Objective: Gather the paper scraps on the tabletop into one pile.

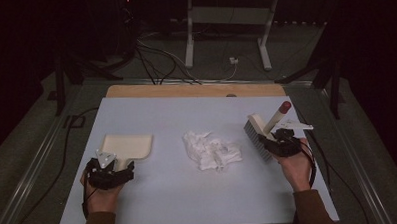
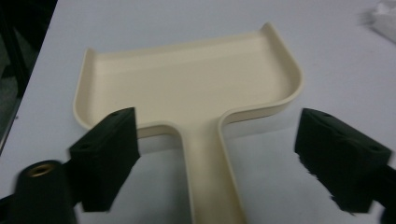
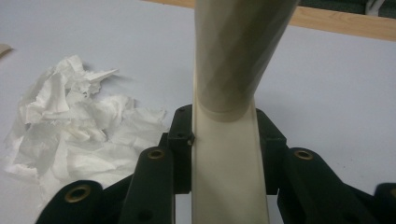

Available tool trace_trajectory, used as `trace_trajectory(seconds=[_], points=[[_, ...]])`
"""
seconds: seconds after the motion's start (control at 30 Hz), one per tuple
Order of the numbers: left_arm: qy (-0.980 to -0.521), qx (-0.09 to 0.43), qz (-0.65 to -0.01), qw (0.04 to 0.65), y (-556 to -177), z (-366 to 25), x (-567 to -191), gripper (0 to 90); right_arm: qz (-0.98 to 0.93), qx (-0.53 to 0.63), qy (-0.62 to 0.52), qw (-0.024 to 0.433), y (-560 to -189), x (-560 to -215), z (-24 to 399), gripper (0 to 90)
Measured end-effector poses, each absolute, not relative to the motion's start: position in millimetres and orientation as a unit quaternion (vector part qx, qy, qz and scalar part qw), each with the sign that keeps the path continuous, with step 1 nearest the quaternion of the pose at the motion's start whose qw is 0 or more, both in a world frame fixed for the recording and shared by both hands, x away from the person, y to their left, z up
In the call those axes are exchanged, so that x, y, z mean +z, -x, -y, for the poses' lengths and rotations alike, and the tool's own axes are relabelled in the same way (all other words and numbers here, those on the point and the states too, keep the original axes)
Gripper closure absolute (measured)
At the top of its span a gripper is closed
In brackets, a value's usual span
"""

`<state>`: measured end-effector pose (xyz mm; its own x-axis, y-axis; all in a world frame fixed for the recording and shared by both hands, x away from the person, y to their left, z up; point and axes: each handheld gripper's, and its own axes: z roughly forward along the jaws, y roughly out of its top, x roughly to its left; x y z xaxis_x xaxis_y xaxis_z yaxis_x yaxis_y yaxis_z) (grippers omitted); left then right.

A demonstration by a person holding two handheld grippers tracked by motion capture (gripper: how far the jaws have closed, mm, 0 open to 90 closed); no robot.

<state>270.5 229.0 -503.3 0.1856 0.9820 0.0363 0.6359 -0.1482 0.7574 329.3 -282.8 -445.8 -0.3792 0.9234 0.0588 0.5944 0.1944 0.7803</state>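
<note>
A cream dustpan lies flat on the left of the pale table, its handle toward me. My left gripper sits at that handle. In the left gripper view the left gripper is open, one jaw on each side of the dustpan handle, with a gap on both sides. On the right, my right gripper is shut on the cream handle of a hand brush, which has a red tip on its grip and bristles resting on the table. The right gripper pinches the brush handle tightly.
A heap of crumpled white tissue lies mid-table between the dustpan and the brush, and the tissue sits left of the brush. A wooden strip borders the far edge. Cables and a white stand occupy the dark floor beyond.
</note>
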Motion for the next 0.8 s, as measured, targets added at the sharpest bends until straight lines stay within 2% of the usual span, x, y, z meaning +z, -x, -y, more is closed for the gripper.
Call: trace_trajectory(seconds=[0.53,0.8], points=[[-0.704,0.249,-0.612,0.261,-281,-232,-518,36.5,-0.736,0.382,-0.512,0.223,-328,-443,284,67.1],[-0.709,0.234,-0.610,0.264,-281,-232,-520,50.7,-0.735,0.383,-0.513,0.224,-328,-442,285,67.1]])
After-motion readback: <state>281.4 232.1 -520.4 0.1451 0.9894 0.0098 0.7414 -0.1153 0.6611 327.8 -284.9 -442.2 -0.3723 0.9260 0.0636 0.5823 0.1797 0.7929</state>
